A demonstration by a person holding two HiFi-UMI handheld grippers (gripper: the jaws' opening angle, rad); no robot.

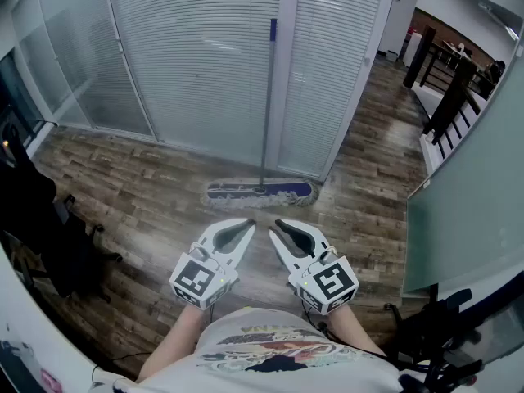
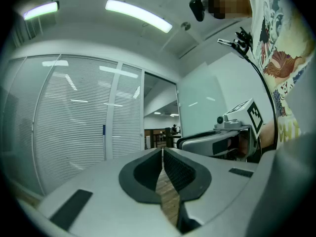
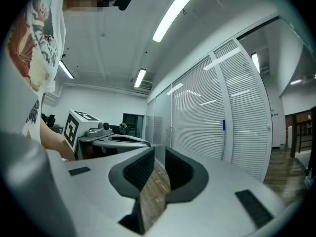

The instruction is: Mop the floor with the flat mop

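The flat mop stands against the blind-covered glass wall, its blue-edged head (image 1: 260,191) flat on the wood floor and its grey handle (image 1: 268,97) rising to a blue tip. In the left gripper view the handle (image 2: 104,144) shows far off to the left, and in the right gripper view the handle (image 3: 224,142) stands to the right. My left gripper (image 1: 250,223) and right gripper (image 1: 277,223) are held side by side, level, a short way in front of the mop head, touching nothing. Both are shut and empty, as seen on the left gripper (image 2: 162,151) and the right gripper (image 3: 159,153).
White blinds behind glass (image 1: 196,64) close the far side. A frosted glass partition (image 1: 471,195) runs along the right, with a dark railing (image 1: 446,97) beyond it. A black chair (image 1: 61,248) stands at the left and black equipment (image 1: 442,338) at lower right.
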